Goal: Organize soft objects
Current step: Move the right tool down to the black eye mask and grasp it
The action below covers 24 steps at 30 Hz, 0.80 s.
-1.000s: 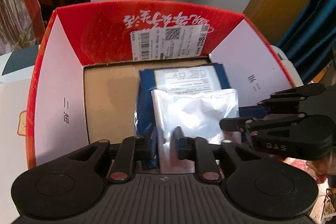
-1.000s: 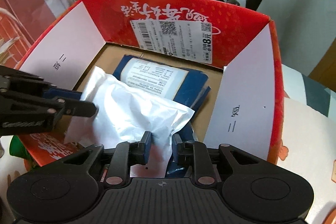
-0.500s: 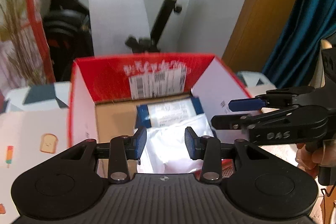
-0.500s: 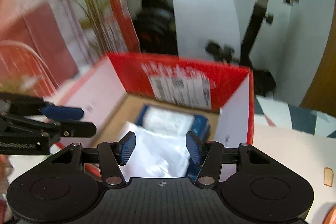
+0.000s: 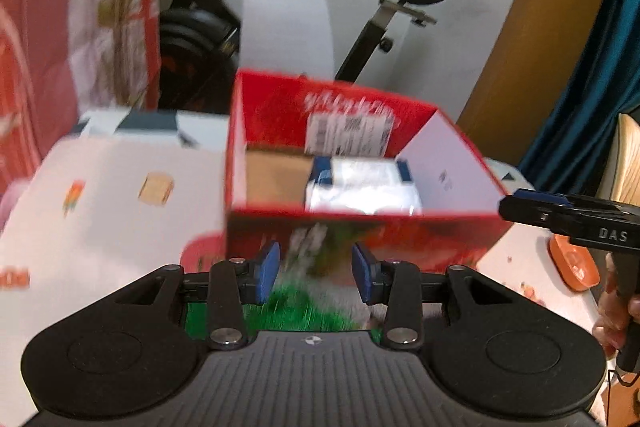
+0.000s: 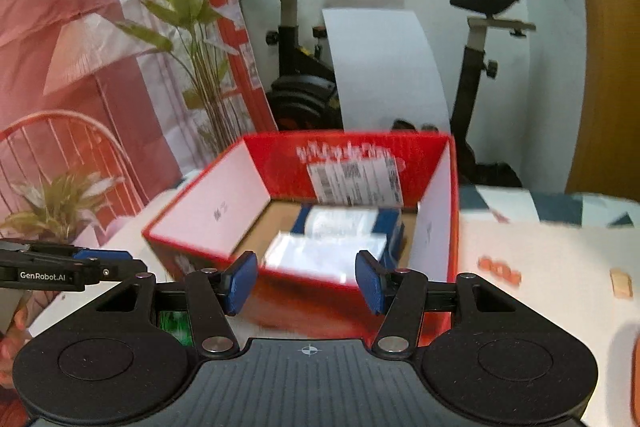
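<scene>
Left gripper [image 5: 314,273] and right gripper [image 6: 306,281], both spread and empty, just short of the red cardboard box [image 6: 436,227]; crinkly white plastic pouch [image 6: 324,253] inside it atop a navy packet [image 6: 390,223]; next pickup advisedly clears the near wall.

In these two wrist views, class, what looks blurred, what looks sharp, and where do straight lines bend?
Left wrist view: the red box and tablecloth are smeared by motion, the fingers sharp. Right wrist view: box blurred, exercise bike fairly crisp; the wooden panel bows from fisheye distortion.
</scene>
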Each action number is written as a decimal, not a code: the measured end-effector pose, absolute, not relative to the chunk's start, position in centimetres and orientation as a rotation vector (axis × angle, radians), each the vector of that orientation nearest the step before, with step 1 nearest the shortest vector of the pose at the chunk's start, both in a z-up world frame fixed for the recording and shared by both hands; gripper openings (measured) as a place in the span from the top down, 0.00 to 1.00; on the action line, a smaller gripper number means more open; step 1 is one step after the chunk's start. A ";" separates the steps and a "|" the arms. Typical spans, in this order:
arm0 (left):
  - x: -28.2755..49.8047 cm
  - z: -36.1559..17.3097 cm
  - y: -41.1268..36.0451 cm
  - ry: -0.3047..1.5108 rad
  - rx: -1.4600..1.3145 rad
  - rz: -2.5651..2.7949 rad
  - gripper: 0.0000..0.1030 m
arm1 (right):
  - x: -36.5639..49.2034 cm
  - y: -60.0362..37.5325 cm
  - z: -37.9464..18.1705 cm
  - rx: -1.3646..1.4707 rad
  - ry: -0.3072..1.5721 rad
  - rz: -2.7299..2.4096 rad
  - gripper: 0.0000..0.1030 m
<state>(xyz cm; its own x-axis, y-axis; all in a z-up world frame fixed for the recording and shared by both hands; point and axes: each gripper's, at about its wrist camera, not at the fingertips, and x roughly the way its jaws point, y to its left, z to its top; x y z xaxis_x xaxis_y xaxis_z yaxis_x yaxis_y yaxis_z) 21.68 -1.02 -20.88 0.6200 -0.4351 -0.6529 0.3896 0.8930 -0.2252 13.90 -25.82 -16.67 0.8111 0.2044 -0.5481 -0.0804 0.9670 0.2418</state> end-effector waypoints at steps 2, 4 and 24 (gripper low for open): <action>21.3 -22.0 -0.7 0.803 -0.083 -0.468 0.59 | 12.9 -25.8 -17.6 0.220 0.626 0.147 0.50; 21.1 -23.0 -0.4 0.834 -0.103 -0.464 0.59 | 12.0 -25.6 -18.6 0.236 0.650 0.146 0.50; 18.8 -28.2 -0.3 0.985 -0.188 -0.439 0.59 | 8.3 -24.0 -28.6 0.323 0.927 0.071 0.31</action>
<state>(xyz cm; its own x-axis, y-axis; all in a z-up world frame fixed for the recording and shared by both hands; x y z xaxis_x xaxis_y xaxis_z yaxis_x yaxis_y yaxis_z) 18.79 -0.27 -28.23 0.4746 -0.4398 -0.7625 0.2727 0.8971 -0.3476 8.30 -24.03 -28.57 0.6014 0.1984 -0.7740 0.0777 0.9496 0.3038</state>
